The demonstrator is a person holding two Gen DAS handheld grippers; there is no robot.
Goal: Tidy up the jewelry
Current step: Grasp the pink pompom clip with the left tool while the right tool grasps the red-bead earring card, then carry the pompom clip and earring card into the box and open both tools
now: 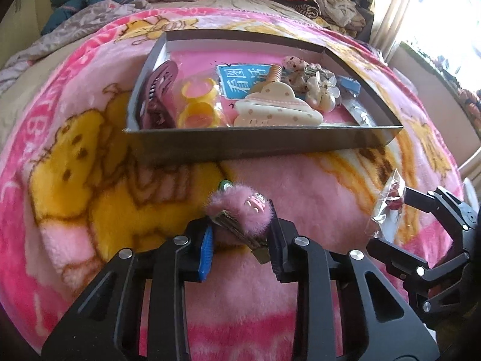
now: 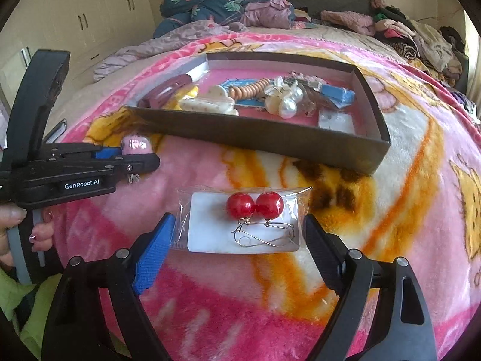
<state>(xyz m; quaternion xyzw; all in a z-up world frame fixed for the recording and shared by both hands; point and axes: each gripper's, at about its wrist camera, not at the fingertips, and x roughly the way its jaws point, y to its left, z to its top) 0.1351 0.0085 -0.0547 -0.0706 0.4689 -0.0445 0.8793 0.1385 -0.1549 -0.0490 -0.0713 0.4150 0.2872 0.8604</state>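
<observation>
On the bed, a pink blanket (image 2: 210, 165) printed with yellow cartoon bears carries everything. At the left, a person's hand (image 2: 18, 234) grips the handle of the left tongs (image 1: 240, 240), whose blue and black pads are drawn in close on a fluffy pink hair clip (image 1: 240, 213); the metal bar of the clip runs slantwise between the pads and its fuzzy body pokes out ahead of them, low against the blanket. Just past the clip, a small green thing (image 1: 225, 184) lies on the blanket, too small to tell what it is. Beyond that stands a shallow dark box (image 2: 270, 134), open at the top, holding from left to right a mauve claw clip (image 1: 159, 96), yellow rings (image 1: 197, 102), a cream claw clip with dots (image 1: 276, 111), a ribbed orange piece (image 1: 276, 73), pearl-like baubles (image 2: 285, 102) and a blue card (image 2: 336, 94). Nearer and to the right, the right tongs (image 2: 237, 246) stand wide apart, one finger on each side of a clear packet of red bead earrings (image 2: 255, 207) that lies flat on the blanket on its white card; the blue pad is just beside the packet's left edge and the black one just beside its right, not pressing it. Clothes are heaped (image 2: 405, 33) at the far end of the bed.
</observation>
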